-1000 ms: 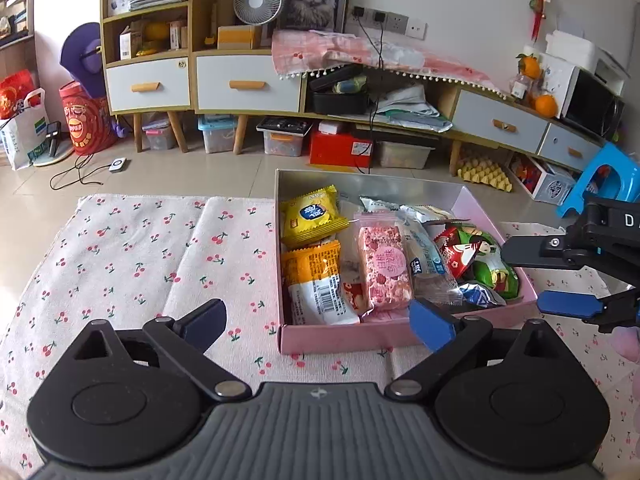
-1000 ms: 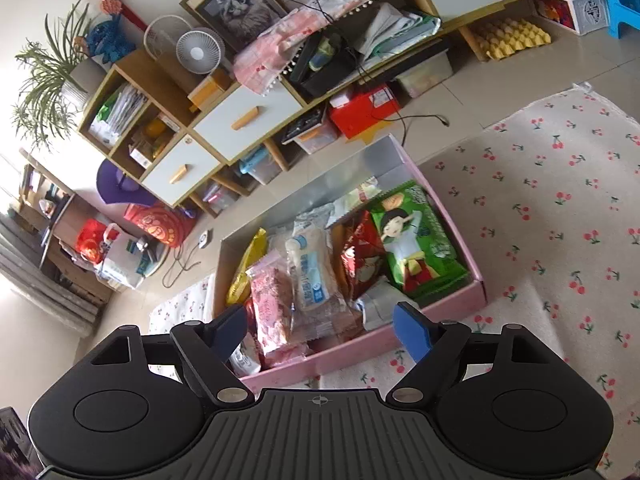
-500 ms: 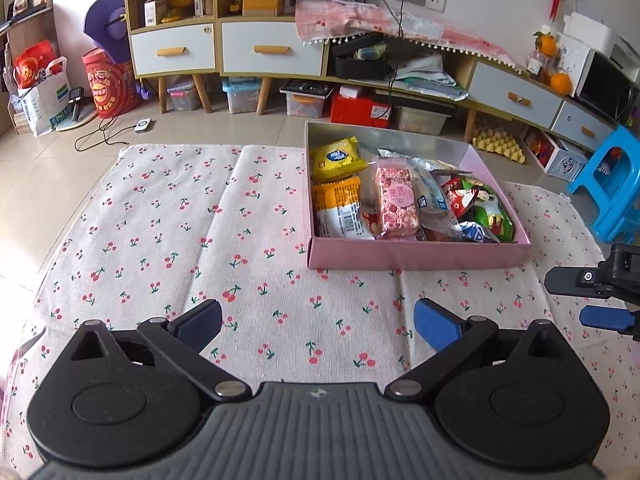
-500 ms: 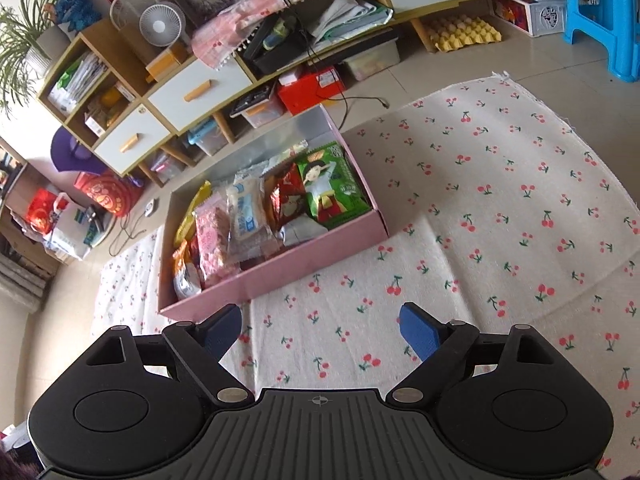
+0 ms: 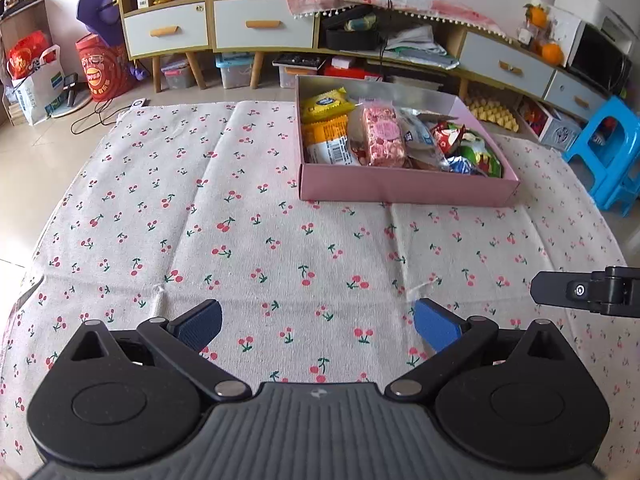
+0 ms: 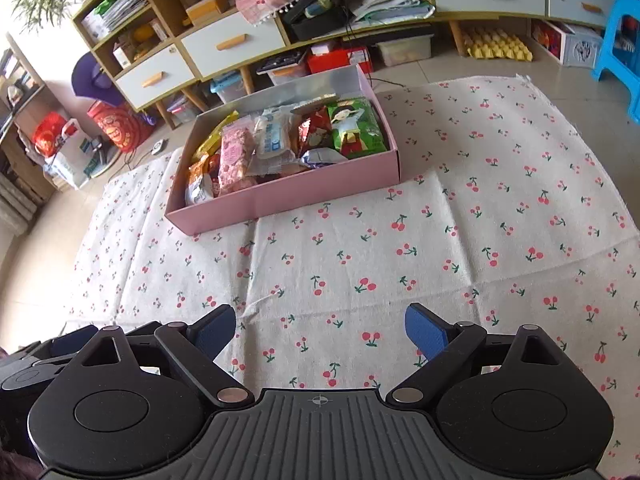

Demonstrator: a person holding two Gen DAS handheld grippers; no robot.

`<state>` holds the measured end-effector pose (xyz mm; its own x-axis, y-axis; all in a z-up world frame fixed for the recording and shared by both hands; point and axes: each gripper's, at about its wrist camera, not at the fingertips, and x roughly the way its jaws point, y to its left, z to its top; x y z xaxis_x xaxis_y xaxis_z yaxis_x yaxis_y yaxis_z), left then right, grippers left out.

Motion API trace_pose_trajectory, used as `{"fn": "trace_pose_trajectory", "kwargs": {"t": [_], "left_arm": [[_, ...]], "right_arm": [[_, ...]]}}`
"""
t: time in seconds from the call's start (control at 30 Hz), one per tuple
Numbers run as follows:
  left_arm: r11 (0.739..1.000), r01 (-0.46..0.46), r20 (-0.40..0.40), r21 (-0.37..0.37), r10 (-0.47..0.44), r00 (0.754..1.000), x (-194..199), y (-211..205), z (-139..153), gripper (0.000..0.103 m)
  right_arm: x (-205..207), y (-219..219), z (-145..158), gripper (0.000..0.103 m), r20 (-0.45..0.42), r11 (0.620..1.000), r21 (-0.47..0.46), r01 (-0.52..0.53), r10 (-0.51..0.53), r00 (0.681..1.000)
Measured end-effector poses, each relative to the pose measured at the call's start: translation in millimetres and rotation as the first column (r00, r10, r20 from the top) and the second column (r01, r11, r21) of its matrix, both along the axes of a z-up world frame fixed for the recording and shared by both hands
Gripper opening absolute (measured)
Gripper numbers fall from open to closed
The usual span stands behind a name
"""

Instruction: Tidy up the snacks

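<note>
A cherry-print cloth covered the floor, and its near edge was hidden behind the gripper bodies in both views. On its far part stood the pink box, full of snack packets. The packets overlapped each other, so several showed only a corner, and their printing was too small to read. At the far left of the box lay a yellow packet, in the middle a pink-and-white bar packet, and at the right a green packet beside a red one. Behind the box, the low cabinet was cut off at the top of the picture.

The left gripper hung over bare cloth, well apart from the box, with its blue pads spread wide and nothing between them. The right gripper was also near the front of the cloth; its jaws were opening, already wide, and empty. In the left wrist view only one black finger of it showed at the right edge.
</note>
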<state>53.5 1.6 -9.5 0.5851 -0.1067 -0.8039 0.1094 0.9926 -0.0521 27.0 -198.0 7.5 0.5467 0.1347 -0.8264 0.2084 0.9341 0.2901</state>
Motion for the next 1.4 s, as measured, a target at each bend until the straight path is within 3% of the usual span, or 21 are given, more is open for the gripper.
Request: {"fn": "trace_pose_trajectory", "kwargs": {"t": [0.53,1.4], "left_arm": [[0.998,-0.042,-0.007,0.04,0.042,0.999,-16,-6,9,0.103],[0.998,-0.042,0.025,0.04,0.041,0.999,-20,-9,15,0.103]], "right_arm": [[-8,14,10,0.094,0.029,0.991,-0.132,0.007,-0.004,1.0],[-8,21,6,0.094,0.029,0.988,-0.152,-0.006,0.01,1.0]]}}
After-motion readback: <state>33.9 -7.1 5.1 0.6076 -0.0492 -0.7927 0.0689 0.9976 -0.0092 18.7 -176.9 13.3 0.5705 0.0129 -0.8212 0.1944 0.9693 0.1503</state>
